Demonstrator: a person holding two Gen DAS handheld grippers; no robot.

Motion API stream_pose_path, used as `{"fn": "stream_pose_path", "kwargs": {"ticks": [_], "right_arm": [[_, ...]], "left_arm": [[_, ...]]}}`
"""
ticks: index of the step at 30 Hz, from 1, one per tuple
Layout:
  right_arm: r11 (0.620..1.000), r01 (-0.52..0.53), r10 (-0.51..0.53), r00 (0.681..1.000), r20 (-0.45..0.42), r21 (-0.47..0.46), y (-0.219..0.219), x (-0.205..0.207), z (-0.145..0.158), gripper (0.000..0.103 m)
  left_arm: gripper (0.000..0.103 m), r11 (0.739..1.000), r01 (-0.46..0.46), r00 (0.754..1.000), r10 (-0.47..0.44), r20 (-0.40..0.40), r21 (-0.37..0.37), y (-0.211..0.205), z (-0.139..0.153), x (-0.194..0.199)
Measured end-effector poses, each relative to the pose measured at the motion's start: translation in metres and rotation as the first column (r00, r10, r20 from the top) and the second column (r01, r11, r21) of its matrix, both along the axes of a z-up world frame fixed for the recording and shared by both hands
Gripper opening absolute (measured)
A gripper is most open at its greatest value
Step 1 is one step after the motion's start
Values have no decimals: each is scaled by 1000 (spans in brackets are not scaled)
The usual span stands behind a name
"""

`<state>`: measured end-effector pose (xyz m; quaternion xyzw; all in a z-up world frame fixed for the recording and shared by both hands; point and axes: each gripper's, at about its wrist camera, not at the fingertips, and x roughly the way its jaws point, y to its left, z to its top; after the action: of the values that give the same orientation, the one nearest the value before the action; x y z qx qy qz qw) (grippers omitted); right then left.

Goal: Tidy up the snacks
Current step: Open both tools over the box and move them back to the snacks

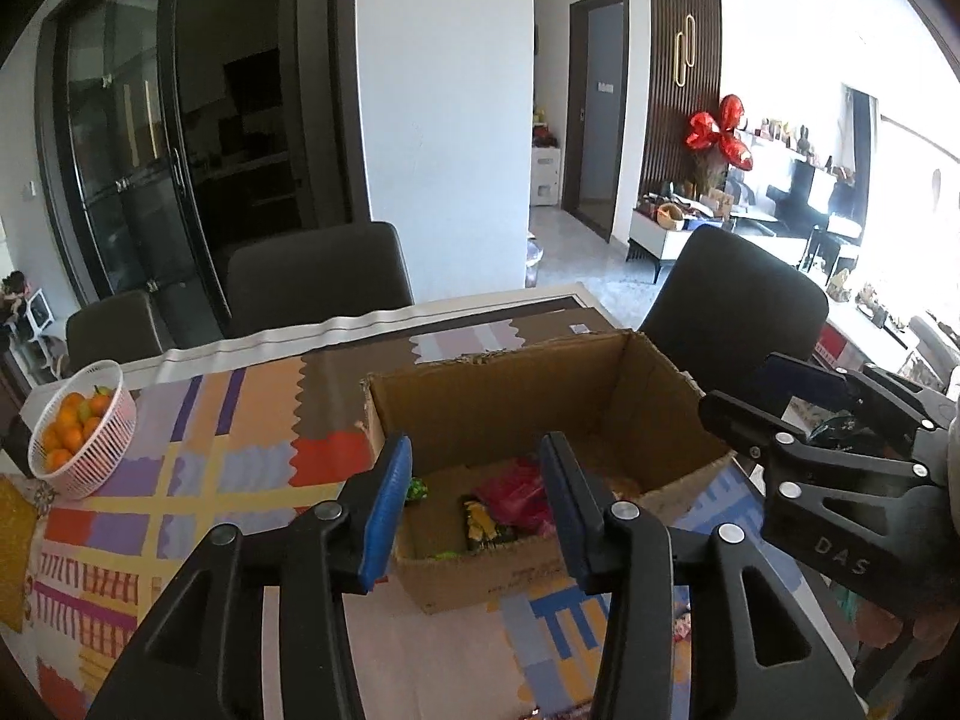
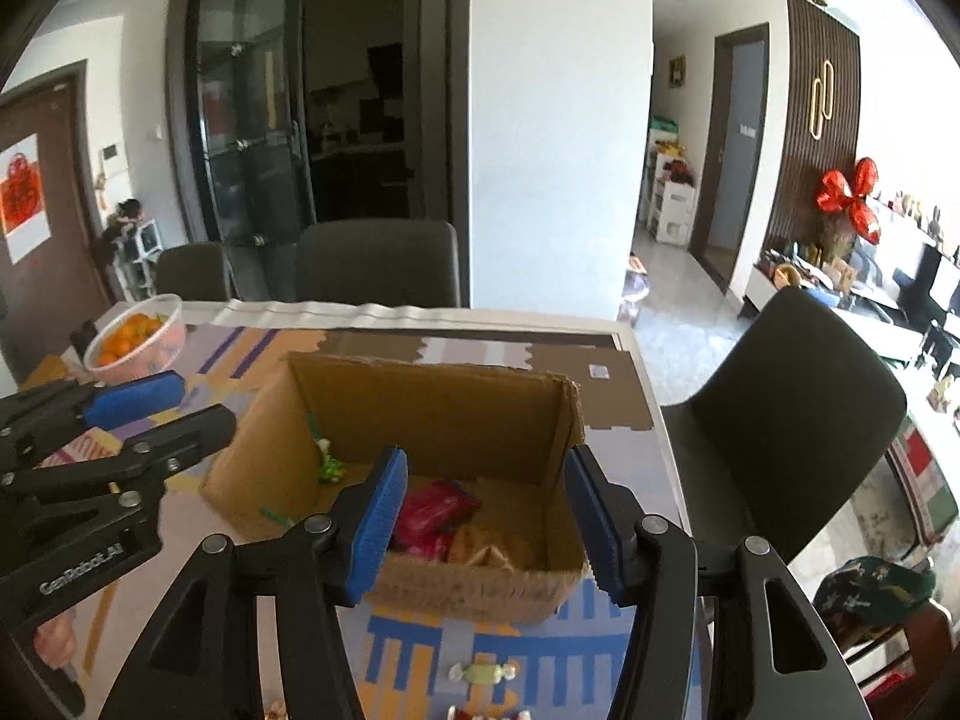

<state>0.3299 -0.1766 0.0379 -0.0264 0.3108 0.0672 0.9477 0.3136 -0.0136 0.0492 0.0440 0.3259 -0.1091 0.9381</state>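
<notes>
An open cardboard box (image 1: 516, 378) (image 2: 432, 402) stands on the patterned tablecloth. Inside lie a red snack packet (image 1: 516, 495) (image 2: 429, 513), a dark wrapped snack (image 1: 483, 525), a small green candy (image 1: 416, 489) (image 2: 330, 468) and an orange packet (image 2: 486, 549). My left gripper (image 1: 477, 510) is open and empty above the box's near edge; it also shows in the right wrist view (image 2: 174, 405). My right gripper (image 2: 489, 519) is open and empty over the box's near wall; it also shows in the left wrist view (image 1: 762, 390). Loose wrapped candies (image 2: 483, 673) lie on the cloth in front of the box.
A white basket of oranges (image 1: 84, 426) (image 2: 138, 339) sits at the table's left. Dark chairs (image 1: 318, 279) (image 2: 798, 414) stand at the far side and right end. A flattened cardboard sheet (image 2: 606, 384) lies behind the box. A dark green cap (image 2: 876, 588) rests at lower right.
</notes>
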Motion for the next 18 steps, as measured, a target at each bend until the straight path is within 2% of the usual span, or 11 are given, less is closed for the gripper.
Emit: {"fn": "stream_pose_path", "kwargs": {"ticks": [7, 14, 18], "right_arm": [[999, -48, 48, 998, 41, 0, 6, -33, 10, 56], [998, -68, 67, 997, 46, 17, 7, -63, 10, 56], [998, -59, 58, 997, 52, 22, 5, -79, 6, 63]], "left_arm": [[47, 1000, 6, 999, -7, 34, 12, 4, 7, -38], [48, 1000, 18, 1000, -18, 22, -2, 8, 3, -66], [48, 1000, 14, 1000, -14, 13, 4, 9, -5, -82]]}}
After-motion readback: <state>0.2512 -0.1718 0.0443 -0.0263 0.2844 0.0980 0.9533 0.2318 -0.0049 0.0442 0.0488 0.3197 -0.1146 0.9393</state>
